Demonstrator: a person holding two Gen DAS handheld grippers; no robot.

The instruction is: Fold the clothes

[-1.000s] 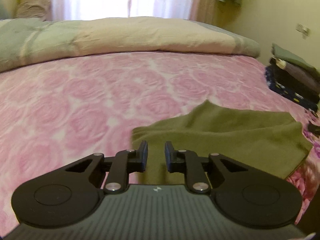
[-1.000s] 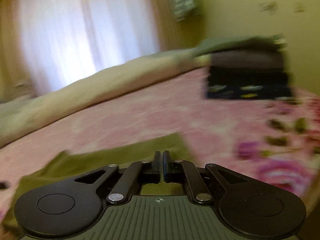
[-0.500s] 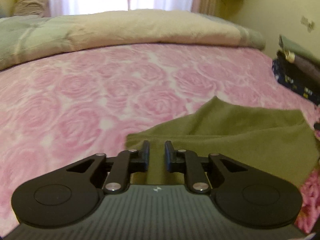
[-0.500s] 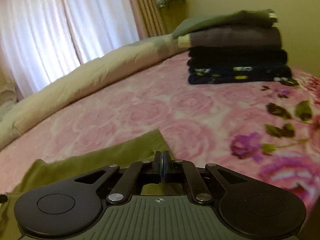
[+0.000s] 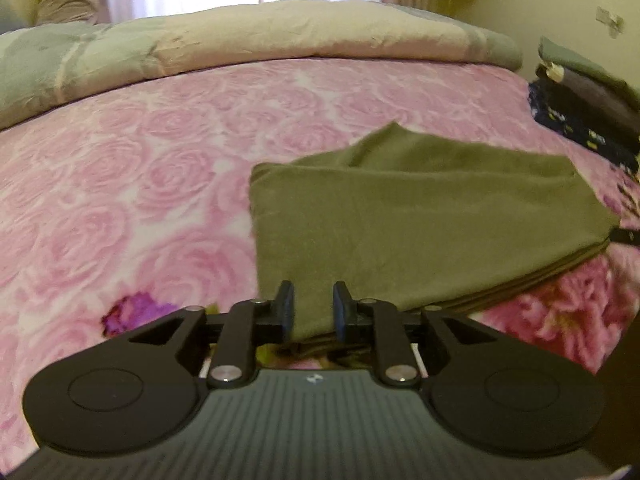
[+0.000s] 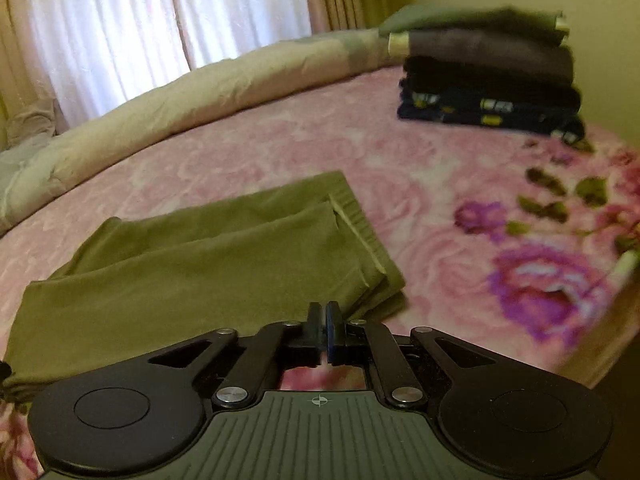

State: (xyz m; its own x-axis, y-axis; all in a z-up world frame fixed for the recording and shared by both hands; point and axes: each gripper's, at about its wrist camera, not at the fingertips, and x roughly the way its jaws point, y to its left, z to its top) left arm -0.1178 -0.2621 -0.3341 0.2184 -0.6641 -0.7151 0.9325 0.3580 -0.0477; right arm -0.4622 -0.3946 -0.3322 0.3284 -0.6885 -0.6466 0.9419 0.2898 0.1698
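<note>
The olive-green garment [image 5: 420, 224] lies folded flat on the pink rose-patterned bedspread [image 5: 140, 168], just ahead of both tongs. The left tongs [image 5: 313, 312] hover over its near edge, their jaws opening, with cloth showing in the gap below them but not pressed by the pads. The right tongs [image 6: 323, 322] sit at the garment's near right corner [image 6: 384, 280] with jaws closed together and nothing visibly caught between them. Beyond the right tongs, toward the far right, a stack of folded dark clothes [image 6: 488, 76] rests on the bed by the yellow wall. Farther ahead a rolled beige quilt [image 5: 260, 44] runs across the bed beneath white curtains [image 6: 120, 32].
</note>
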